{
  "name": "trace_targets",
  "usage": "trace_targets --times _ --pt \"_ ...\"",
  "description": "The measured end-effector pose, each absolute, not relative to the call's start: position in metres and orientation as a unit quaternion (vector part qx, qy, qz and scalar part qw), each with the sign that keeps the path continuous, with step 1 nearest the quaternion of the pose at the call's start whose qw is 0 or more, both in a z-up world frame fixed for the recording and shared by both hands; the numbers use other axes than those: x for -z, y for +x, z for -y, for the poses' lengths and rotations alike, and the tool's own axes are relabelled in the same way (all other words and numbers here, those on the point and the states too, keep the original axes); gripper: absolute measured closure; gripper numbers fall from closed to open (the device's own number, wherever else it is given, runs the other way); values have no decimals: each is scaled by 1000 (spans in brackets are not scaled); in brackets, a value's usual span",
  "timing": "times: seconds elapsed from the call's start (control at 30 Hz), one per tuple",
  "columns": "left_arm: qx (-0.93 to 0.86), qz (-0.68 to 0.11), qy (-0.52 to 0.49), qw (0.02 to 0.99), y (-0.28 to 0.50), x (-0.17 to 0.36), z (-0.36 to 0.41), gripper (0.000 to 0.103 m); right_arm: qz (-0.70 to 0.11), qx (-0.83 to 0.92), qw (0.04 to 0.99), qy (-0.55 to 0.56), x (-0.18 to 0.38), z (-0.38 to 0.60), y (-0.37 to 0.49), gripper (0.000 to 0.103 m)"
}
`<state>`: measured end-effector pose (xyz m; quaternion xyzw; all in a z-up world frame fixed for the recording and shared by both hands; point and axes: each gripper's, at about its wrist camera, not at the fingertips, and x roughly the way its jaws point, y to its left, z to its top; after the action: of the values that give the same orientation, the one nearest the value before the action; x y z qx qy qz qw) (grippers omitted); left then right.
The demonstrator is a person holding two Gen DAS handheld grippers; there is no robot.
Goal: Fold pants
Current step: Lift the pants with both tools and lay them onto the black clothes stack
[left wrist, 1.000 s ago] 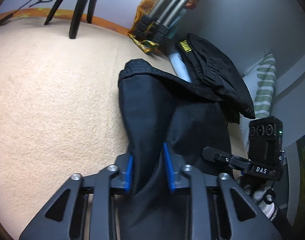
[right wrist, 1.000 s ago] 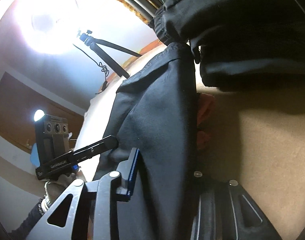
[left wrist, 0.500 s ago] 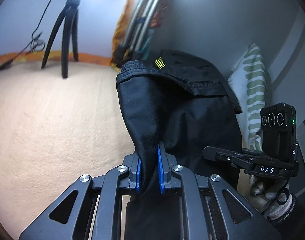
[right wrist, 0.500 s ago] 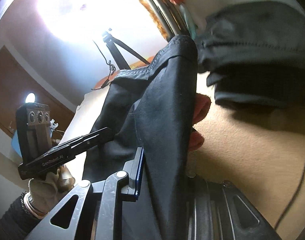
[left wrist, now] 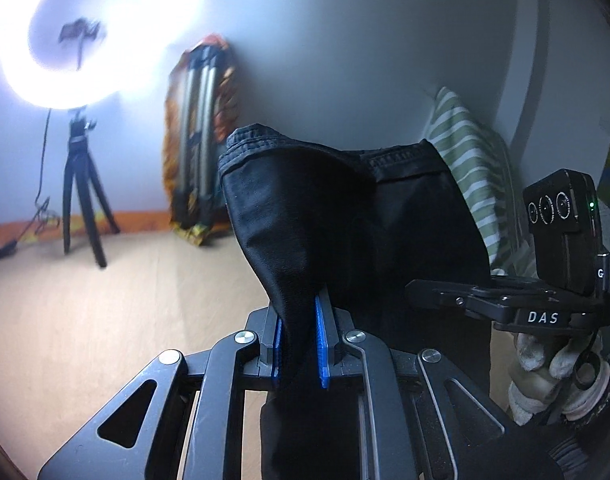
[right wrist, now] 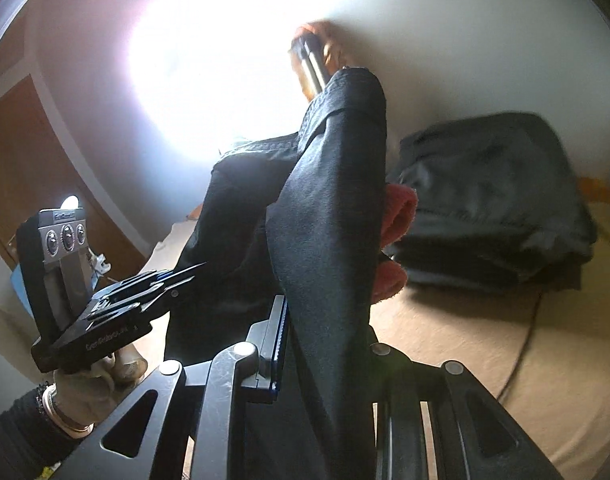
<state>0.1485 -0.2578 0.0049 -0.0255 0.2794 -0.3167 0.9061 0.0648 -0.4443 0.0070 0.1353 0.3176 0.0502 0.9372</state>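
Tongs first: left tongs clamped on a bunched fold of the black pants, blue pads pressing the cloth from both sides; jaws have just been closing on it. Right tongs also gripping the pants, cloth draped over them so only the left pad shows; the far pad is hidden, so the pinch looks firm but I can't confirm contact on that side. Those jaws have just been closing too.

Pants hang lifted between both tongs, above the beige bed, waistband edge up at the far end. Gloved hand holds the right tool at right of the left view; the other gloved hand is at left of the right view.

Farther back: red cloth just behind the pants, stack of dark clothes to the right, striped pillow, small tripod, ring light on the far wall side.
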Motion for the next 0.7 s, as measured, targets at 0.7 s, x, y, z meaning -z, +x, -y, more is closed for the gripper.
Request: trace_targets --times 0.7 --pt "356 -238 4 903 189 -51 334 92 -278 5 952 130 -49 504 59 81"
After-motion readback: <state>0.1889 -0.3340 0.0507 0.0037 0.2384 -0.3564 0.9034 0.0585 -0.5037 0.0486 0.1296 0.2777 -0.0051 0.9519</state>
